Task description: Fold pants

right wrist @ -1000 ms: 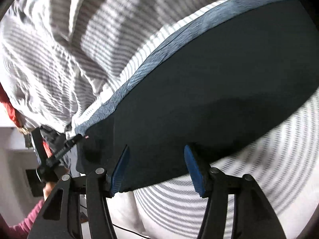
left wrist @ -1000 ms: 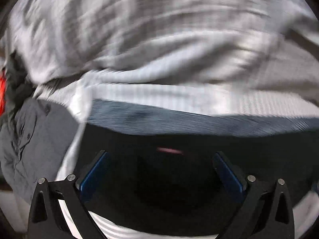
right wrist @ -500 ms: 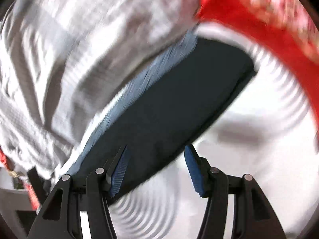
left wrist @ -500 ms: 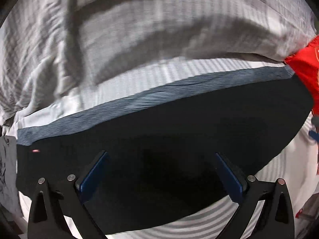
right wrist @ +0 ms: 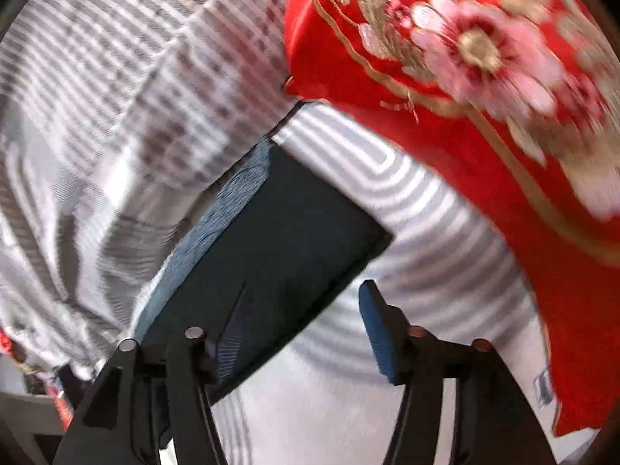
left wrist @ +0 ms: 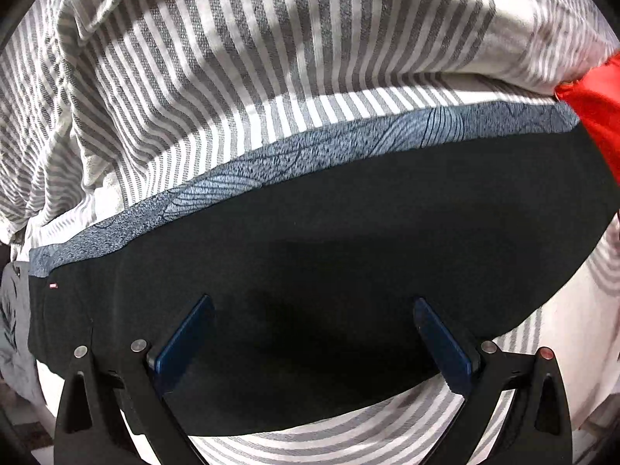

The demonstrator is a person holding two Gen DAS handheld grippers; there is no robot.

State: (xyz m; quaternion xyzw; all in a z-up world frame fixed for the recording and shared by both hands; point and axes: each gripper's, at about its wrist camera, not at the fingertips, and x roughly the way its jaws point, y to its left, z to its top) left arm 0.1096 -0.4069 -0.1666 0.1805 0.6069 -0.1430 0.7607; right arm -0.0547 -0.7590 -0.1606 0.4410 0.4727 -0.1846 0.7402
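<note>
Pants (left wrist: pixel 329 263) lie under open left gripper (left wrist: pixel 310 333).

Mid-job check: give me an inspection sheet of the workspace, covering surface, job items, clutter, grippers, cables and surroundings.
Surface: grey-and-white striped bedding, rumpled behind the garment.
Job's things: dark pants lying flat in a compact block, blue patterned waistband along the far edge, small tag near the left corner.
Clutter: red embroidered cloth to the right; grey garment at the left edge.
Grippers: left gripper open above the pants; right gripper open at the pants' right end, holding nothing.
Cables: nothing seen.
Surroundings: blurred items at the lower left of the right wrist view, unclear.
</note>
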